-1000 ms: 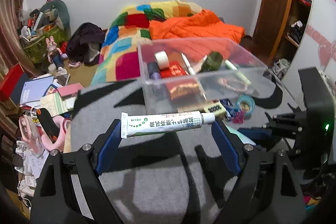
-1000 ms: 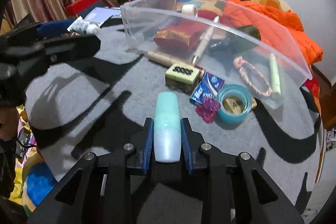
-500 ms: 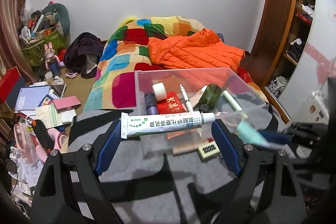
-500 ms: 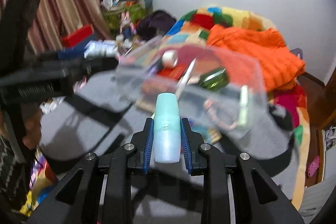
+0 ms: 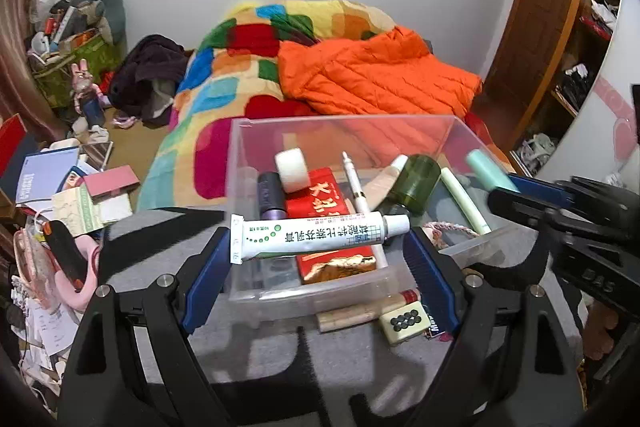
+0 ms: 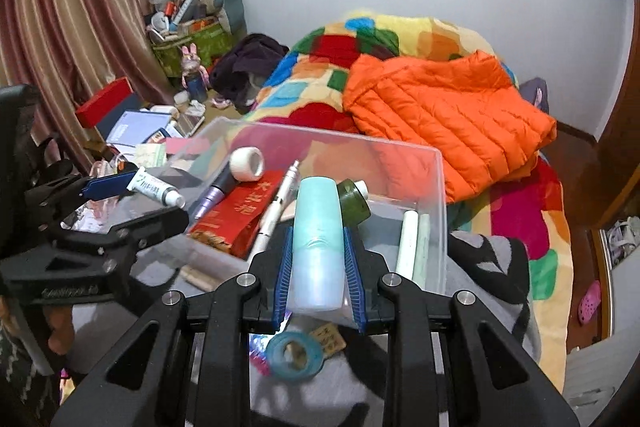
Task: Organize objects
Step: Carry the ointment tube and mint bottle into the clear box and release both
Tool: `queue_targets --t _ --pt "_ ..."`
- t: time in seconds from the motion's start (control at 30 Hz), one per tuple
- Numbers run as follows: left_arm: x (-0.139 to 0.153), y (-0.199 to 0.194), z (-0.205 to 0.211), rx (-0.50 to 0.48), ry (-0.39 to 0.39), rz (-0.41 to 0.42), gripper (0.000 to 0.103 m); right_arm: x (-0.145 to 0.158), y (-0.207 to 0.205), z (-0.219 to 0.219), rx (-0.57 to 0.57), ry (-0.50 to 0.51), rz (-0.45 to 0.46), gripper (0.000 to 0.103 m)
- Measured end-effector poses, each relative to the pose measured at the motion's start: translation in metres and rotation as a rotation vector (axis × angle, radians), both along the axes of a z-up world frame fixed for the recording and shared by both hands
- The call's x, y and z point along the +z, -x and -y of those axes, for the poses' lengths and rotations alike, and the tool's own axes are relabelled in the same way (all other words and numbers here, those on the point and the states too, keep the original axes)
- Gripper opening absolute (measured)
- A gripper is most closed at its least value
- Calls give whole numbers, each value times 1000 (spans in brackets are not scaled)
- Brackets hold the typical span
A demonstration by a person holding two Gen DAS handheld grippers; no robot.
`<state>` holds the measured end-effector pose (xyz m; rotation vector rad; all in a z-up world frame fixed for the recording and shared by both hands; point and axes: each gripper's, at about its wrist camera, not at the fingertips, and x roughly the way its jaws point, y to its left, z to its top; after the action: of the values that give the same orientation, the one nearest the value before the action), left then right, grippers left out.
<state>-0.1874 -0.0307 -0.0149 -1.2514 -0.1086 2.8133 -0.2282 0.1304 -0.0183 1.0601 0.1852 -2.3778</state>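
Left gripper [image 5: 320, 247] wide, clamping ointment tube [image 5: 316, 235] endwise; right gripper [image 6: 319, 259] pinching teal bottle [image 6: 318, 247].

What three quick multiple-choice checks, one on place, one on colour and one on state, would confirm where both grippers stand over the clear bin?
1. Where does the white ointment tube with green dots sit?
A. flat on the grey cloth
B. across the left gripper, above the clear plastic bin
C. on the orange jacket

2. What colour is the bottle in the right gripper?
A. red
B. dark green
C. pale teal

3. How is the right gripper?
A. shut on the bottle
B. open, empty
C. resting inside the bin

Answers: B, the tube spans the blue pads above the bin; C, pale teal plastic; A, both pads press the bottle's sides.
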Motion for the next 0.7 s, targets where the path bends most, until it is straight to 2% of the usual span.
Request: queue_targets --t 0.23,0.4,0.7 --pt "-8 10 -13 -38 28 25 86 -23 21 9 -2 -27 54 23" --pt "-11 13 -9 -40 -9 43 87 -31 21 12 13 -42 70 23" --pt "-10 11 -11 -51 -16 53 92 -25 15 1 18 -16 82 32"
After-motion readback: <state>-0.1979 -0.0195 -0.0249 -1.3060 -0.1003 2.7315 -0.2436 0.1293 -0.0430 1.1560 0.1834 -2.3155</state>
